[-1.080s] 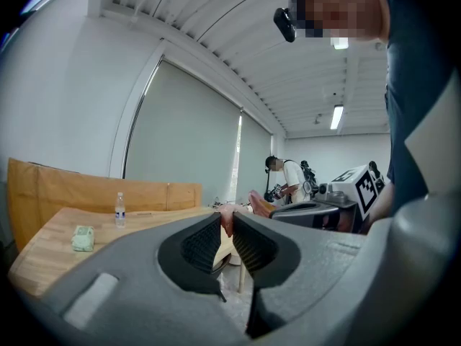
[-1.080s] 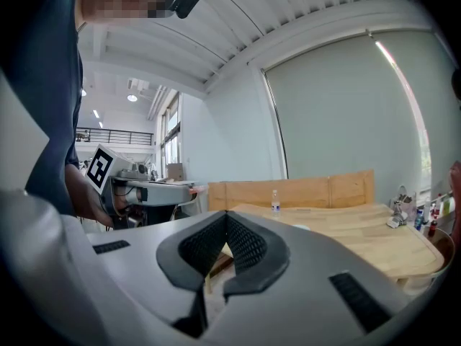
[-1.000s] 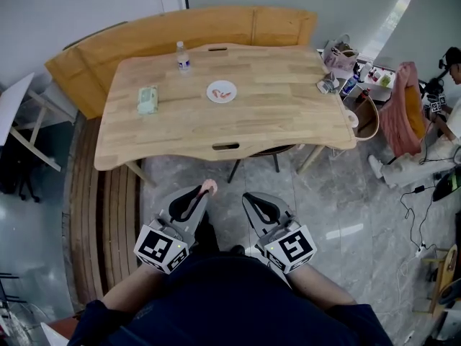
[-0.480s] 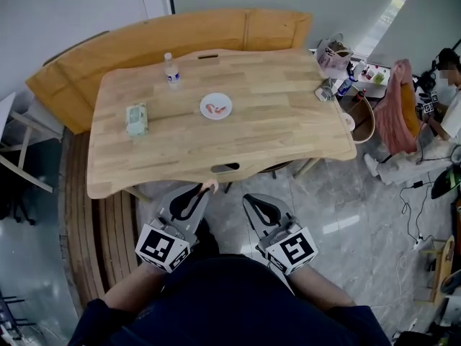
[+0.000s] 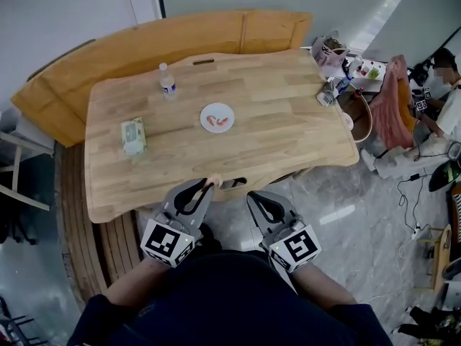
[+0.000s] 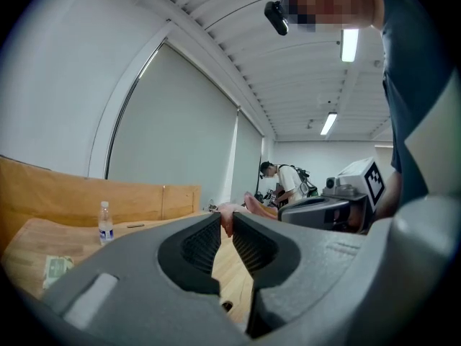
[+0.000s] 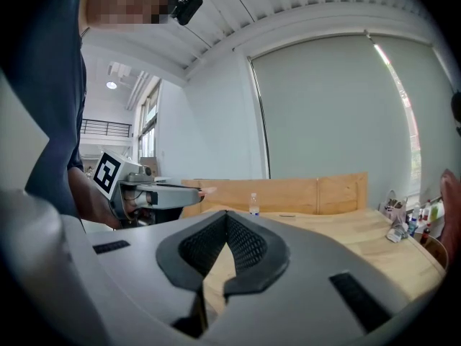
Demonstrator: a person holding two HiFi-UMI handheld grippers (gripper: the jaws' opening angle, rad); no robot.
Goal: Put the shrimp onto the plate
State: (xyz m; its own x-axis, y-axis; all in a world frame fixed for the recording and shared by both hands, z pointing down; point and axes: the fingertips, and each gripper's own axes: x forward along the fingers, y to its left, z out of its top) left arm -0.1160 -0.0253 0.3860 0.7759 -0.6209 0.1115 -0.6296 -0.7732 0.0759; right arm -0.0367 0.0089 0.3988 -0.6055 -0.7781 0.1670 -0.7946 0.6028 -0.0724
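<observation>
Wooden table (image 5: 274, 132) | water bottle (image 5: 167, 81) upright, far-left part | green packet (image 5: 133, 136) lying flat, left end | curved wooden bench (image 5: 216, 31) behind | pink cloth (image 5: 392, 110) at right

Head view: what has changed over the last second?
The person has stepped up to the table: the left gripper, short of it before, now reaches its near edge. It stays shut on a shrimp; the right gripper stays shut and empty. The plate, bottle and packet lie where they were.
</observation>
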